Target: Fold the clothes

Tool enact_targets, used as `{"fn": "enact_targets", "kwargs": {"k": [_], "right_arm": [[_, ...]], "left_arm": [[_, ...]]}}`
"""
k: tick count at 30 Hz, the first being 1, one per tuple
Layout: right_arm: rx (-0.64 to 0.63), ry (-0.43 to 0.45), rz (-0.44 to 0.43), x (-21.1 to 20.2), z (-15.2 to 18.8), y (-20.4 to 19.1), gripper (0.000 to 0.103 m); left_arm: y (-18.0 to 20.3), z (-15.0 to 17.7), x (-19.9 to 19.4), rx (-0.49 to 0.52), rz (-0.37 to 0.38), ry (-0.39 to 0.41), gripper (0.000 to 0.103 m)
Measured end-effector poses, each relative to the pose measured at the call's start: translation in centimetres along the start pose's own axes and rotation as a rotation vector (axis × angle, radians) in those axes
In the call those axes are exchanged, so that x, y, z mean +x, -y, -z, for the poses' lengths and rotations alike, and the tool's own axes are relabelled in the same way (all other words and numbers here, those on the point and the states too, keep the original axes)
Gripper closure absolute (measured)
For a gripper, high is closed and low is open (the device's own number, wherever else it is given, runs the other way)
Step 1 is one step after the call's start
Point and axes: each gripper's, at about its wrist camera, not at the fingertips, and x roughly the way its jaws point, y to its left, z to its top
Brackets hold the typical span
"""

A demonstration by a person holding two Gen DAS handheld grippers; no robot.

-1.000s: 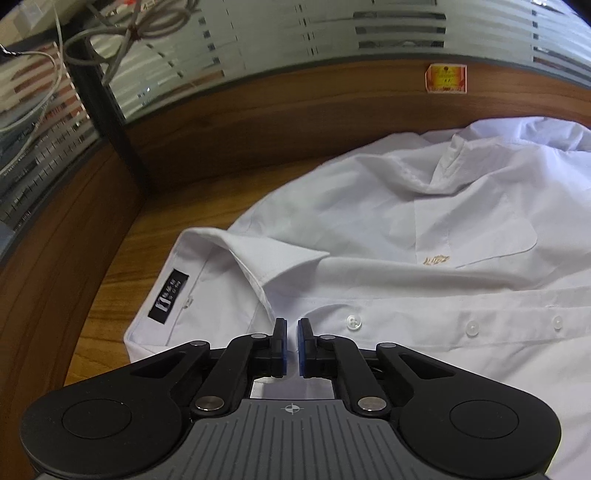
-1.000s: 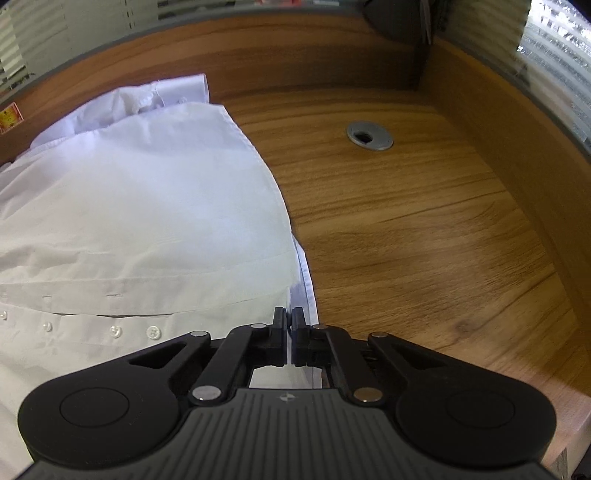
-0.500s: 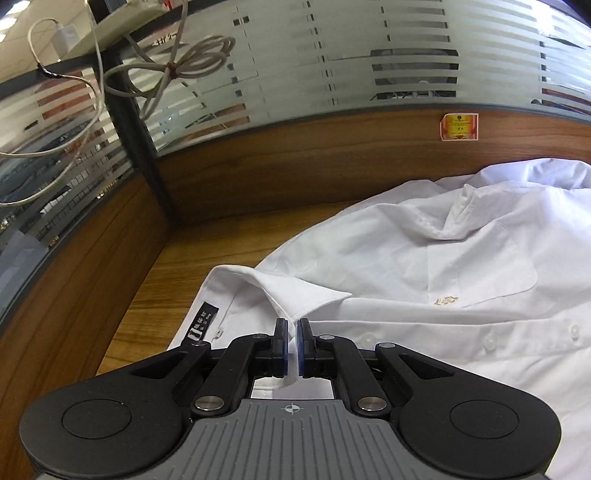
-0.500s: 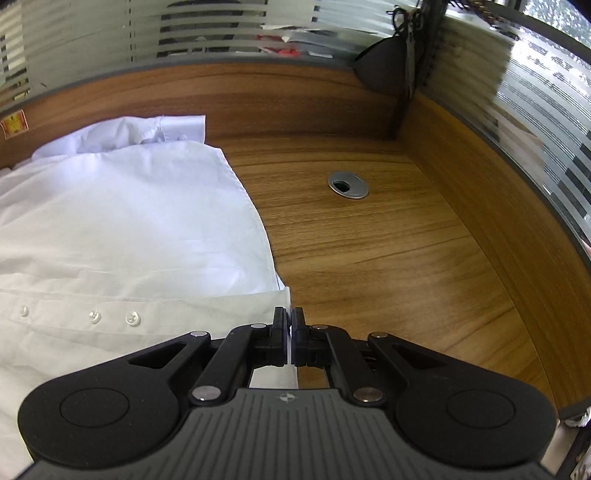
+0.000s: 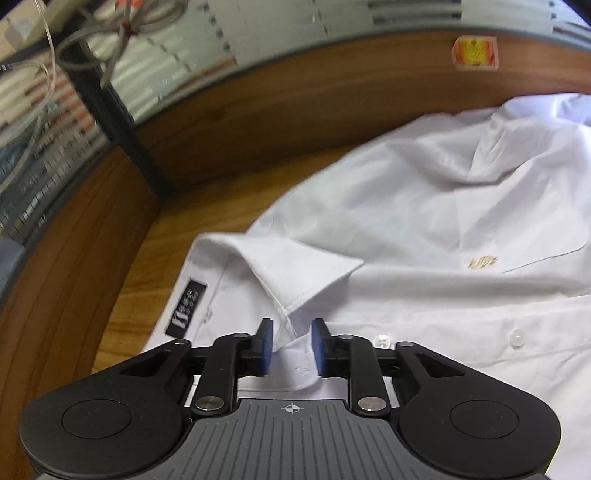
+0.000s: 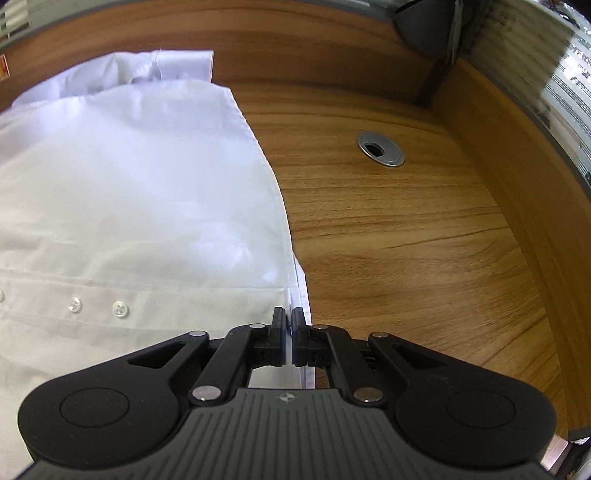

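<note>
A white button-up shirt [image 5: 406, 221] lies spread on a wooden desk [image 5: 207, 210], collar [image 5: 295, 266] toward me, with a black neck label [image 5: 186, 310] inside it. My left gripper [image 5: 291, 332] hovers at the collar front; its jaws are opening, and the placket fabric lies loose between the blue pads [image 5: 266, 347]. In the right wrist view the shirt [image 6: 129, 184] ends in a curved hem. My right gripper [image 6: 289, 317] sits at that hem's near corner, shut on a thin strip of white cloth with its jaws only a sliver apart.
Wooden partition walls topped with frosted glass enclose the desk on the left, back and right. A metal cable grommet [image 6: 380, 147] sits in the bare desk [image 6: 406, 240] right of the shirt. A yellow sticker [image 5: 474, 53] is on the back wall; cables [image 5: 122, 29] hang at upper left.
The left jaws have parted from shut, leaving the collar fabric loose between them. Both grippers have dropped closer to the shirt. The right jaws show a slightly wider slit.
</note>
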Motion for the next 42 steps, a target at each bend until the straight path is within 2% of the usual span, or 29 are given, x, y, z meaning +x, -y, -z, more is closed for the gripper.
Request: {"fn": "enact_targets", "kwargs": {"k": [2,4,6,10,12,16,20,25,27,29,31,34,38,42], "right_arm": [[-0.019,-0.003,0.004,-0.3,-0.3,-0.1,0.094],[-0.039,0.018,0.012,-1.1,-0.5,-0.4,0.075],[-0.056,0.048,0.004,-2.2,-0.8,-0.7,0.067],[-0.052,0.067,-0.079,-3.4,-0.9,-1.4,0.066],[-0.052,0.051,-0.109,-3.2,-0.8,-1.9,0.067],[-0.064,0.009,-0.132,-1.9,-0.4,-2.7,0.067],[-0.071,-0.009,-0.144,-1.1,0.0,-2.8,0.067],[-0.072,-0.005,-0.145,-2.3,-0.3,-2.4,0.066],[-0.08,0.016,-0.177,-3.6,0.0,-2.4,0.065],[-0.091,0.036,-0.21,-5.0,0.3,-2.5,0.061],[-0.102,0.056,-0.244,-6.4,0.7,-2.6,0.051],[-0.153,0.078,-0.311,-8.3,1.8,-3.5,0.045],[-0.221,0.081,-0.365,-10.2,4.1,-5.0,0.044],[-0.272,0.071,-0.397,-11.5,6.6,-6.7,0.043]], "left_arm": [[-0.5,-0.2,0.1,-0.036,0.003,-0.011,0.06],[-1.2,-0.5,-0.6,-0.079,0.025,0.001,0.054],[-1.9,-0.8,-1.5,-0.115,0.052,0.023,0.053],[-2.2,-0.9,-3.0,-0.121,0.113,0.073,0.055],[-1.8,-0.7,-2.9,-0.104,0.147,0.06,0.071],[-1.0,0.0,-2.1,-0.059,0.184,0.011,0.079],[-0.9,0.1,-0.8,-0.038,0.15,-0.03,0.079],[-2.0,-0.8,-1.5,-0.084,0.164,0.0,0.076],[-2.6,-1.0,-2.5,-0.085,0.197,0.019,0.067],[-3.1,-1.0,-3.7,-0.079,0.235,0.034,0.064],[-3.4,-0.5,-5.0,-0.054,0.283,0.047,0.063],[-3.8,1.0,-7.0,-0.011,0.31,0.055,0.057],[-4.8,3.8,-8.9,0.008,0.36,0.022,0.056],[-5.3,7.2,-10.0,0.047,0.377,-0.009,0.055]]}}
